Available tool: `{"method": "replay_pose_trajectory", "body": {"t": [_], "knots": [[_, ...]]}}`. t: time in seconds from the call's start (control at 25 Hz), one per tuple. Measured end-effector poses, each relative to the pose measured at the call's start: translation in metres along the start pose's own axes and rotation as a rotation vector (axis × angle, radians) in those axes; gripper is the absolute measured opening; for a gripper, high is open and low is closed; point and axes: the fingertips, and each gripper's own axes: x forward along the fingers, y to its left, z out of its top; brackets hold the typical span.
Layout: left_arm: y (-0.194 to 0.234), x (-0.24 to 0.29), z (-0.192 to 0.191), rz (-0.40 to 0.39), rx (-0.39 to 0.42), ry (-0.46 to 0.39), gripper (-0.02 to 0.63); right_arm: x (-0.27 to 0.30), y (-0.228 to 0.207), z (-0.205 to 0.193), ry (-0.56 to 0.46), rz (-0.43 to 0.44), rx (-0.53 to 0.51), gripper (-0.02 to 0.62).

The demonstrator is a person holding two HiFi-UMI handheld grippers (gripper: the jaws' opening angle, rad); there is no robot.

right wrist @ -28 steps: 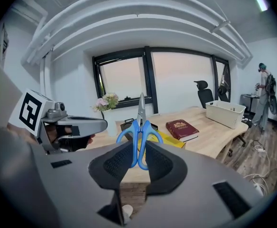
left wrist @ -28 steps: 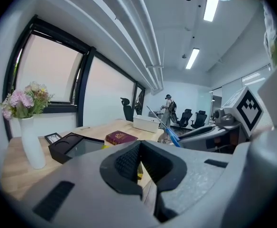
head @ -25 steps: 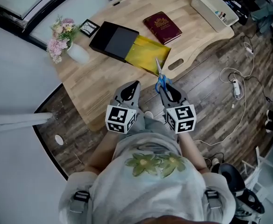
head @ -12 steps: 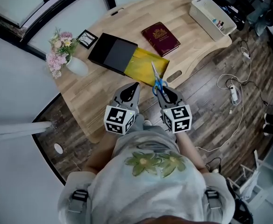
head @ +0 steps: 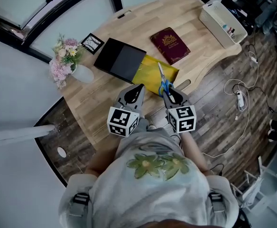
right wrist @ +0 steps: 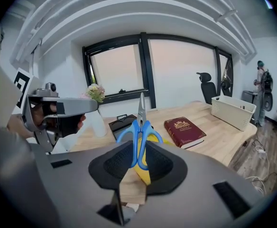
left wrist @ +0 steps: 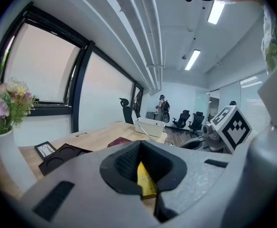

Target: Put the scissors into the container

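Note:
Blue-handled scissors stick out of my right gripper, blades pointing forward over the yellow sheet. In the right gripper view the pads are closed on the scissors' handles, so my right gripper is shut on them. My left gripper hovers beside it at the table's near edge, fingers together with nothing between them; in the left gripper view only a thin yellow slit shows between my left gripper's pads. The white basket container stands at the table's far right corner, well beyond both grippers, and also shows in both gripper views.
On the wooden table lie a black box with a yellow sheet under it, a red book, a small framed picture and a vase of flowers. Cables and a power strip lie on the floor at the right.
Both grippers have moved forward to the table's near edge. The scissors' blades now reach over the yellow sheet. The grip on the scissors is unchanged.

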Motion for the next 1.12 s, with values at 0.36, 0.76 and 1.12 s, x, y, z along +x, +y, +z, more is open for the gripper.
{"method": "replay_pose_trajectory", "body": {"t": [0.36,0.76,1.12], "knots": [[0.027,0.013,-0.008,0.0,-0.037,0.033,0.006,0.032,-0.002,-0.005,0.075,0.01,-0.002,0.081],[0.044,0.019,-0.017,0.01,-0.056,0.056,0.006,0.058,-0.005,-0.019,0.145,0.031,-0.001,0.081],[0.054,0.022,-0.024,0.026,-0.064,0.074,0.006,0.073,-0.011,-0.026,0.185,0.031,-0.006,0.081]]}}
